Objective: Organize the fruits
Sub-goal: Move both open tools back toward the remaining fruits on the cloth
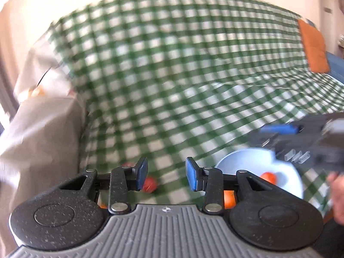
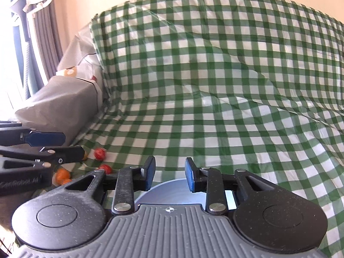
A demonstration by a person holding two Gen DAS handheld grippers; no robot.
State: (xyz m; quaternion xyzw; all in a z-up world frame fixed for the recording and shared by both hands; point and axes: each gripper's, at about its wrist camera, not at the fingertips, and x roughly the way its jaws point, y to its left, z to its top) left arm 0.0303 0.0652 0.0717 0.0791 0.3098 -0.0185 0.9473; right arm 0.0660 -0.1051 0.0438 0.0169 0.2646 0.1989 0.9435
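My left gripper point(image 1: 166, 175) is open and empty above the green checked cloth point(image 1: 172, 64). A red fruit point(image 1: 149, 184) lies on the cloth just behind its left finger. A pale blue plate point(image 1: 243, 160) at the lower right holds a red fruit point(image 1: 268, 176); an orange fruit point(image 1: 229, 200) shows under the right finger linkage. My right gripper point(image 2: 169, 174) is open and empty over the plate's point(image 2: 172, 189) rim. In the right wrist view, red fruits point(image 2: 100, 153) and orange fruits point(image 2: 62, 174) lie on the cloth at the left, beside the left gripper point(image 2: 46, 139).
A grey wrapped box point(image 2: 60, 105) stands at the cloth's left edge. An orange cushion point(image 1: 315, 47) lies at the far right. Curtains and a white stand point(image 2: 32, 10) are at the far left. The left wrist view is motion-blurred.
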